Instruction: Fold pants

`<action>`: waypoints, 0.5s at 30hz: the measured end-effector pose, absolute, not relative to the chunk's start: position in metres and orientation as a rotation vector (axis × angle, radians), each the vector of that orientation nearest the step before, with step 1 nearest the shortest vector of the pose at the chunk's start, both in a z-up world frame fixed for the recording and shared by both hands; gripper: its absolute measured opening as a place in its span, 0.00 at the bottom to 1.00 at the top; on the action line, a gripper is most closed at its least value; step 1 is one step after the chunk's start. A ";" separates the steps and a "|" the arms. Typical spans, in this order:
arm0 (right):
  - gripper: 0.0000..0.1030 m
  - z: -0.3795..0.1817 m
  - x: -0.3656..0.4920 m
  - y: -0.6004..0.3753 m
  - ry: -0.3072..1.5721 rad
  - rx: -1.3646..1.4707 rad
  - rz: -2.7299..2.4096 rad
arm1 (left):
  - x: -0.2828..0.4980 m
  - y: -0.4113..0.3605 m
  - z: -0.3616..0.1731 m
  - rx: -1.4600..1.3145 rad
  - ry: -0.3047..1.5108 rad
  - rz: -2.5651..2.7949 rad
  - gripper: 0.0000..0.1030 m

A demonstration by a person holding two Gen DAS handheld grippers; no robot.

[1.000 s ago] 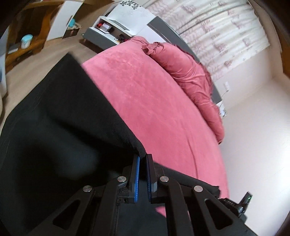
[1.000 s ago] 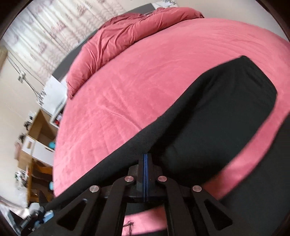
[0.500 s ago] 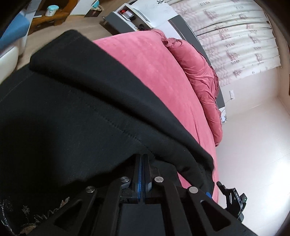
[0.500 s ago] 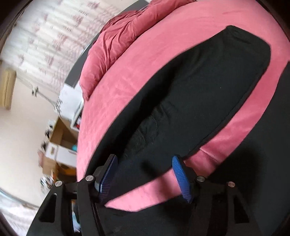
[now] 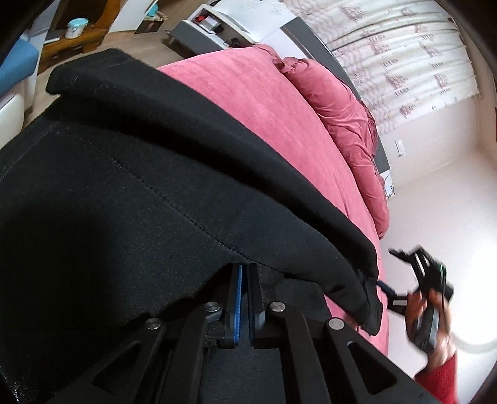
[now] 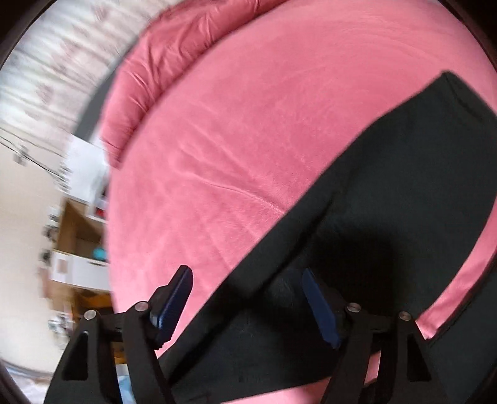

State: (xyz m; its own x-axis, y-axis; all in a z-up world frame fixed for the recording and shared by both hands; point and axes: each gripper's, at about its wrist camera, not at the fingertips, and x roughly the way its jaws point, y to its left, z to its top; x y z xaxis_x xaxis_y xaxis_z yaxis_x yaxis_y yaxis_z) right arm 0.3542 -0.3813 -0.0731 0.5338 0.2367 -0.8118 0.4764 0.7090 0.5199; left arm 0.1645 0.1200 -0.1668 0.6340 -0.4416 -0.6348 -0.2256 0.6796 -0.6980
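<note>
The black pants (image 5: pixel 130 199) lie on the pink bed (image 5: pixel 254 102), one layer folded over another. My left gripper (image 5: pixel 243 273) is shut on the edge of the pants, its tips hidden under the fabric. In the right wrist view the pants (image 6: pixel 388 192) run diagonally across the bed (image 6: pixel 248 124). My right gripper (image 6: pixel 248 298) is open and empty, just above the pants' edge. It also shows in the left wrist view (image 5: pixel 416 279), held off the bed's right side.
A bunched pink duvet (image 5: pixel 344 105) lies at the head of the bed. A white and grey bedside unit (image 5: pixel 217 21) and wooden shelves (image 5: pixel 77 31) stand beyond the bed. Curtains (image 5: pixel 403 56) hang behind. Wooden furniture (image 6: pixel 77 248) stands left of the bed.
My right gripper let go of the pants, opened wide and pulled back. My left gripper stayed shut on the pants and lowered the folded layer onto the rest.
</note>
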 end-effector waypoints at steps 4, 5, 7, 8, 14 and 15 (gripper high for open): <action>0.60 -0.082 0.377 -0.376 1.124 0.745 -0.326 | 0.165 0.116 -0.152 -0.820 0.882 -0.154 0.22; 0.36 -0.088 0.379 -0.376 1.149 0.752 -0.345 | 0.165 0.115 -0.147 -0.824 0.868 -0.157 0.24; 0.15 -0.098 0.374 -0.378 1.169 0.784 -0.335 | 0.165 0.114 -0.142 -0.833 0.850 -0.161 0.31; 0.10 -0.103 0.369 -0.378 1.164 0.796 -0.318 | 0.167 0.114 -0.138 -0.849 0.842 -0.168 0.34; 0.07 -0.104 0.308 -0.387 1.012 0.858 -0.200 | 0.186 0.117 -0.137 -0.978 0.844 -0.145 0.61; 0.07 -0.104 0.301 -0.388 0.990 0.871 -0.184 | 0.190 0.119 -0.140 -1.026 0.839 -0.138 0.66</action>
State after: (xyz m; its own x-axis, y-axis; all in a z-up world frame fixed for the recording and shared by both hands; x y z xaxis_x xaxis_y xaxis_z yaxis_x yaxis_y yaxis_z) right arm 0.3006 -0.3883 -0.1042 0.5637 0.2371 -0.7912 0.5049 0.6591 0.5573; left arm 0.1897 0.1189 -0.1401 0.6887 -0.4710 -0.5512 -0.2698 0.5392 -0.7978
